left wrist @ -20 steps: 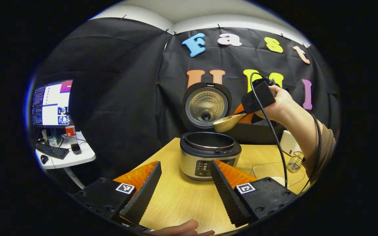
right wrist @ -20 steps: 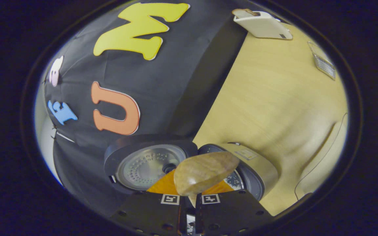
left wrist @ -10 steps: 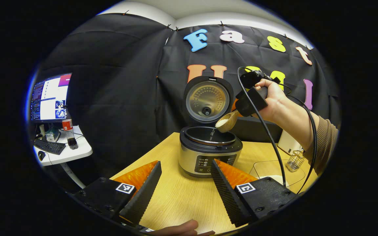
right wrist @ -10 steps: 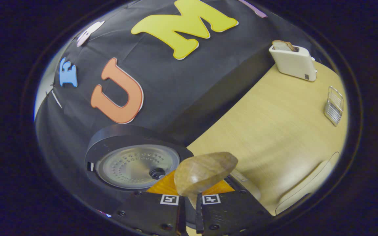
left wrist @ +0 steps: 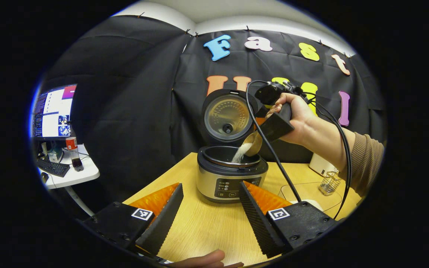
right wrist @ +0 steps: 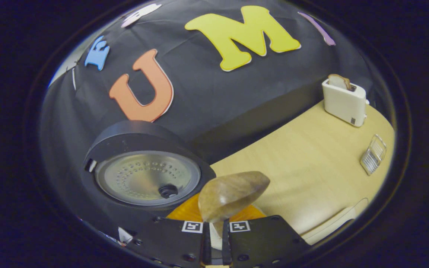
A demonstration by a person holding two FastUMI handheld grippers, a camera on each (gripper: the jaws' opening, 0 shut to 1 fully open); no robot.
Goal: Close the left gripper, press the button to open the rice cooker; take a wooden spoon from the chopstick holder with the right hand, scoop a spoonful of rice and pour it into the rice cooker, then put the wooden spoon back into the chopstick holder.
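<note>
Right gripper point(right wrist: 214, 232) fingers clamped on wooden spoon point(right wrist: 231, 195) handle, bowl tipped just ahead of them, rice point(left wrist: 240, 152) streaming into open rice cooker point(left wrist: 231, 175) on desk point(left wrist: 207, 223), left gripper point(left wrist: 209, 210) fingers spread wide, empty.

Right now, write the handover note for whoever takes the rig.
Left gripper: open, low over the table, facing the cooker.
Right gripper: shut on the spoon, tipped over the cooker, rice streaming into the pot.
Done: lid open, rice scooped.
Left: finish the pour, then return the spoon to the holder, by the toaster.
</note>
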